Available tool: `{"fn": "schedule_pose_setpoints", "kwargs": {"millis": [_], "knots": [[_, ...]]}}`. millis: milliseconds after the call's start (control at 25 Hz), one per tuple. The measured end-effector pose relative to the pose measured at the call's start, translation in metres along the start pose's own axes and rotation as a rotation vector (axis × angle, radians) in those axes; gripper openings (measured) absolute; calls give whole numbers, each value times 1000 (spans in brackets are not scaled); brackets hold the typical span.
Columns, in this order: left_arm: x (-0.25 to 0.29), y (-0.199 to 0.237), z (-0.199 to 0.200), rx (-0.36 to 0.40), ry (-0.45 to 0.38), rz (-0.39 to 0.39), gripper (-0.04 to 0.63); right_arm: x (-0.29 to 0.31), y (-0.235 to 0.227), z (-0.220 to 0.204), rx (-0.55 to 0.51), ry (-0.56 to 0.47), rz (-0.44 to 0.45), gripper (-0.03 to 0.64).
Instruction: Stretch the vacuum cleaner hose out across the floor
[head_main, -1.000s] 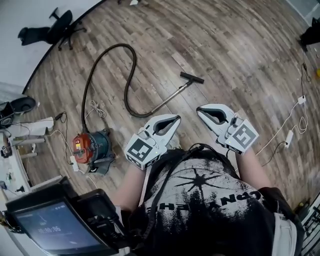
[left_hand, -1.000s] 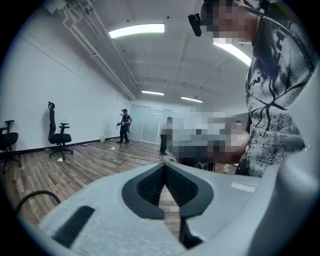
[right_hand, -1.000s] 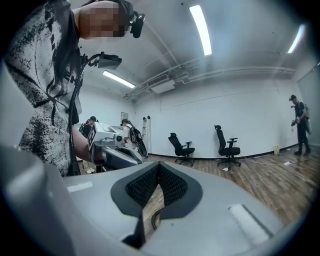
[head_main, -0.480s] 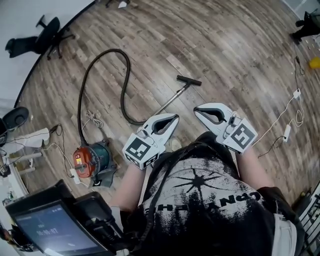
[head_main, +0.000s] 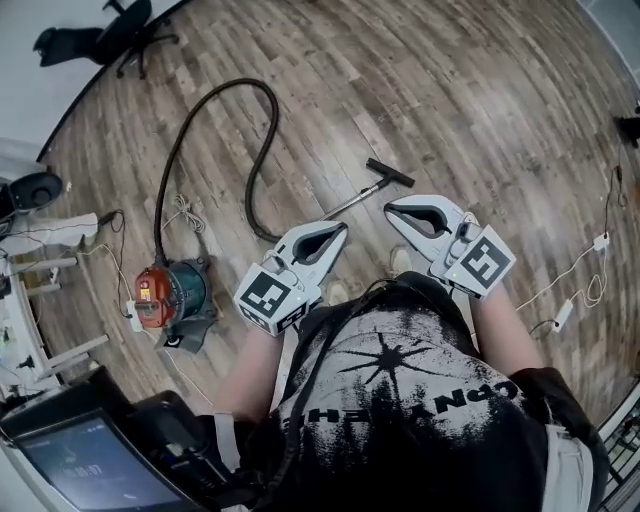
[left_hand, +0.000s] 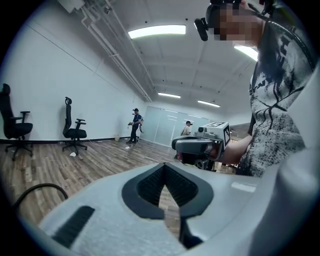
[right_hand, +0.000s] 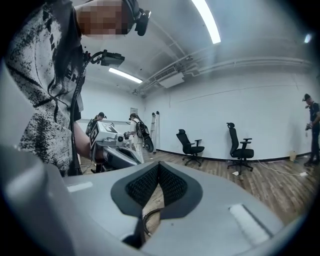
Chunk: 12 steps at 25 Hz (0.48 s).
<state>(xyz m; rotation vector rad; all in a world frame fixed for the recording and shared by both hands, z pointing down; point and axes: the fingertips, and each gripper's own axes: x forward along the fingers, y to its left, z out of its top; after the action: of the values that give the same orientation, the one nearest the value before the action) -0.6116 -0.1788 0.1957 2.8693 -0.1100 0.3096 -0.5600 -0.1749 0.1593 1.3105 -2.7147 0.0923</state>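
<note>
The vacuum cleaner (head_main: 170, 295) on my far left sits where it was. Its hose (head_main: 250, 83) still arcs away in the same loop and curls back to the wand (head_main: 352, 203) and floor head (head_main: 389, 172), not yet stretched out. My left gripper (head_main: 338, 230) hovers above the floor, jaws pressed together on nothing, as before. The right gripper (head_main: 393, 208) stays closed and empty too, now closer to the floor head in the head view.

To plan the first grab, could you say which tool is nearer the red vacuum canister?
The left tool, shut and empty: the canister stands on the floor to its left, the right tool farther off.
</note>
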Motion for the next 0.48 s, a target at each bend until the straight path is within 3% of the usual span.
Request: {"fn": "schedule_pose_setpoints", "kwargs": {"millis": [320, 480], "knots": [[36, 31, 21, -75, -51, 248, 3, -21, -58, -14, -9, 5, 189, 8], [37, 45, 16, -100, -52, 302, 2, -21, -72, -25, 15, 27, 223, 8]]}}
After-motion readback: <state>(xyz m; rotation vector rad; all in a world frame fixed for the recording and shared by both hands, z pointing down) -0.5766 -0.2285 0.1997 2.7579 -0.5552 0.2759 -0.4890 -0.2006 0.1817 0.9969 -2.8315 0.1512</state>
